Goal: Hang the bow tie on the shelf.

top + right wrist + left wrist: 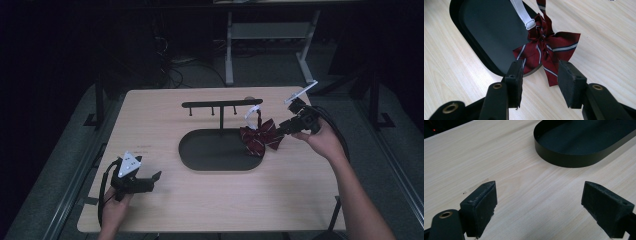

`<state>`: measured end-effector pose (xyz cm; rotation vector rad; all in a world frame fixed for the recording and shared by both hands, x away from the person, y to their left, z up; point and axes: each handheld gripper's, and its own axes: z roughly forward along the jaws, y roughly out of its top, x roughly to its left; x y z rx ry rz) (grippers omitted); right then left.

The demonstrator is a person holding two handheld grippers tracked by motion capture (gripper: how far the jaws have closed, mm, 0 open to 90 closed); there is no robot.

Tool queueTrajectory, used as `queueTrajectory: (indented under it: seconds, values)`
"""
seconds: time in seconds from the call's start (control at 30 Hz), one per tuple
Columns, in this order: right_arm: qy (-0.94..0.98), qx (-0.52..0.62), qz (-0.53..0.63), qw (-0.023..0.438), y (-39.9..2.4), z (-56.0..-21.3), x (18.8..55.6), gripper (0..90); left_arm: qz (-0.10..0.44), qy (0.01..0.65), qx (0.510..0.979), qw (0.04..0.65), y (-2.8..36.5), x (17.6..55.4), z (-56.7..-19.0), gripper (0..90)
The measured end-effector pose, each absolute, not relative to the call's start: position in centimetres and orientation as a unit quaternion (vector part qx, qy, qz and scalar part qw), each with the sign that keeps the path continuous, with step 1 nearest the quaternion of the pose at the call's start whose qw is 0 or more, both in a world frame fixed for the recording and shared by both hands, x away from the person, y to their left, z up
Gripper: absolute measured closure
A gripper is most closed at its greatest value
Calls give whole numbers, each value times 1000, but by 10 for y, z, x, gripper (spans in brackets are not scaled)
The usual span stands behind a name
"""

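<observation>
The bow tie is hung by its white strap from the right end of the rack bar, draped over the right rim of the black oval tray, near the table's right edge. The right gripper is positioned just beside it, its jaws parted with nothing clamped between them. The left gripper is held released near the front left corner, with bare tabletop left between it and the tray.

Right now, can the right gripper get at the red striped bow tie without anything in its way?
Probably yes. The right gripper has its jaws apart and points straight at the bow tie, which hangs at the end of the black tray. Nothing lies between the jaws and the fabric.
</observation>
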<state>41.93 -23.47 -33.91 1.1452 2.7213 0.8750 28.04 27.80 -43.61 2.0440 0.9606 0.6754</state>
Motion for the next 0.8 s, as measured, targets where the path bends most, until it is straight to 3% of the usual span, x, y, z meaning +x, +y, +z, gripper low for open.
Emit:
queueTrajectory:
  seconds: [0.8]
  values:
    - [881, 376, 286, 17, -242, -358, 404, 538, 265, 376, 801, 383, 277, 281, -437, 131]
